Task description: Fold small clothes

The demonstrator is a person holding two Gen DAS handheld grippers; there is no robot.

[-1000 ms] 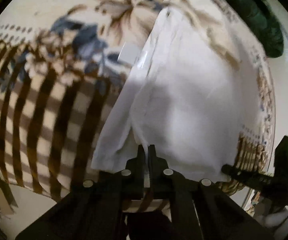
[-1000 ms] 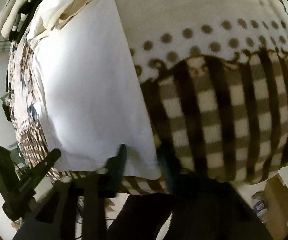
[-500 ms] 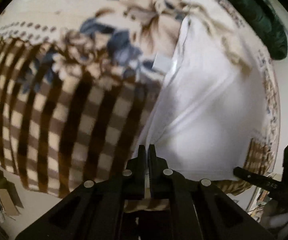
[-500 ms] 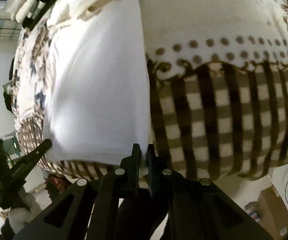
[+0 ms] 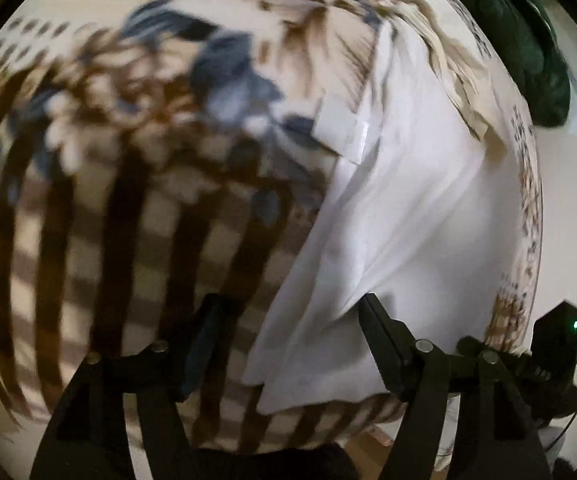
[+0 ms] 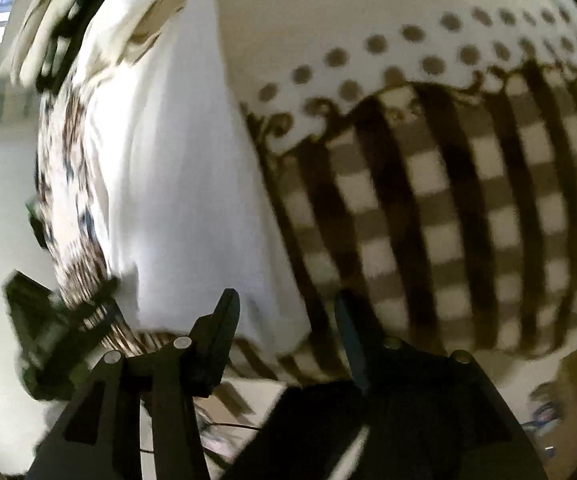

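Left wrist view: the left gripper [image 5: 290,312] tilts steeply down, its jaws opening over the near corner of the white garment [image 5: 400,216] lying folded at three o'clock on the blanket [image 5: 88,208]; right wrist view: the right gripper [image 6: 284,312] likewise spreads, releasing the garment's [image 6: 176,184] near corner, probably letting the fold settle flat.

white garment [image 5: 400,208]: thin smooth matt cloth, soft creases | blanket [image 5: 128,208]: fuzzy matt fleece-like cloth, brown check and floral print | tag [image 5: 340,134] at garment's left edge: stiff, slightly glossy | dark green cloth [image 5: 528,60], upper right: plush, matt | left gripper [image 5: 288,312]: matt black plastic, bright metal pins
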